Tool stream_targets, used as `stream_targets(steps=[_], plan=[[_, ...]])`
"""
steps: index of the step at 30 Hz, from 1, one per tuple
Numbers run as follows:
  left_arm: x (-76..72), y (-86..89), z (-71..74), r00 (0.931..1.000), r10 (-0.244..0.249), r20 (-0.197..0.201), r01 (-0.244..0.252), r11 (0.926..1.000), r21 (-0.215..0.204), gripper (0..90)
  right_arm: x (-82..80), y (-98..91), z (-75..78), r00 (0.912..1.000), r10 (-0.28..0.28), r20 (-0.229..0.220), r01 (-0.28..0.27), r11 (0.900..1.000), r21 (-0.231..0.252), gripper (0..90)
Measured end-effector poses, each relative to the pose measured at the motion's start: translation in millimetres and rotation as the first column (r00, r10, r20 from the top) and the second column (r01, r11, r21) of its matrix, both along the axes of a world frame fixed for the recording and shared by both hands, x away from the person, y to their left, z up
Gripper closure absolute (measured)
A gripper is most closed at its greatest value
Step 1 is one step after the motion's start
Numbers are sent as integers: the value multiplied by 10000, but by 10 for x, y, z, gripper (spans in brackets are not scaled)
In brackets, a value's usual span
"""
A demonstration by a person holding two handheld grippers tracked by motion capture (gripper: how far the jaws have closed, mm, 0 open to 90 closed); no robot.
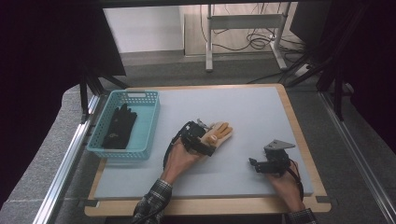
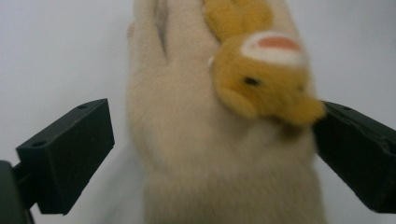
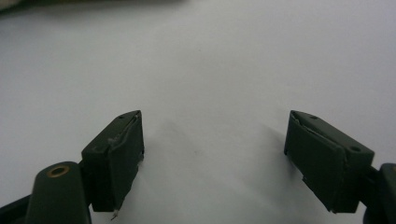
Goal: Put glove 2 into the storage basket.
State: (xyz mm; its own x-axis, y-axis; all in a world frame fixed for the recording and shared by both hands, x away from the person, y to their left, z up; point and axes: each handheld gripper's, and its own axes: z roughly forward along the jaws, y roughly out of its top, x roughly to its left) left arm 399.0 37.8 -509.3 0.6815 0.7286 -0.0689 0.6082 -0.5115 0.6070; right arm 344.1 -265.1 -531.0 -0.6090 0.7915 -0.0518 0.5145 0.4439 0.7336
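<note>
Both grippers gaped wide: the left gripper straddled a furry glove without pinching it, the right gripper held nothing.

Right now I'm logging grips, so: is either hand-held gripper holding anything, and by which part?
Nothing is gripped. The left hand-held gripper has its jaws open around the cuff end of the beige plush glove; the left pad is clear. The right hand-held gripper is open over bare table.

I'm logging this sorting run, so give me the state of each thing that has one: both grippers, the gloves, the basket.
left gripper: jaws open, astride the beige glove.
right gripper: open, empty, low over the table.
beige glove: flat on the table, animal patch up, not clamped on its left side.
black glove: lying inside the basket.
blue basket: upright at the table's left, holding the black glove.
</note>
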Motion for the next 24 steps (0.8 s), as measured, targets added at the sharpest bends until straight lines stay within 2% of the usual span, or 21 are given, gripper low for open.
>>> stream_targets(steps=[5,7,9,11,12,17,19,22,24], plan=[[106,-113,-111,9999,121,-73,-116,9980,627,1,0,0,0,10000,2,1,-2,10000,2,194],[137,-126,-128,9997,231,-128,-221,9972,719,25,0,0,0,10000,-1,-4,1,10000,6,194],[141,-164,-140,9997,30,-251,-11,9972,749,37,0,0,0,10000,1,-2,-1,10000,4,194],[88,-251,-144,9995,-295,-108,306,9920,1221,26,0,0,0,10000,5,2,-5,10000,1,194],[70,-279,-139,9993,-371,-19,371,9905,1325,14,0,0,0,10000,4,-1,-4,10000,4,194],[87,-297,-148,9993,-334,-180,354,9918,1231,0,0,0,-1,10000,3,-1,-3,10000,8,194],[122,-255,-145,9998,-93,-173,113,9929,1184,7,0,0,-1,10000,6,-3,-6,10000,8,194],[160,-182,-111,9992,379,-129,-361,9918,1224,92,0,-1,-1,10000,10,5,-10,10000,-6,194],[194,-121,-98,9983,347,-464,-304,9954,906,197,0,0,-1,10000,5,2,-5,10000,2,194]])
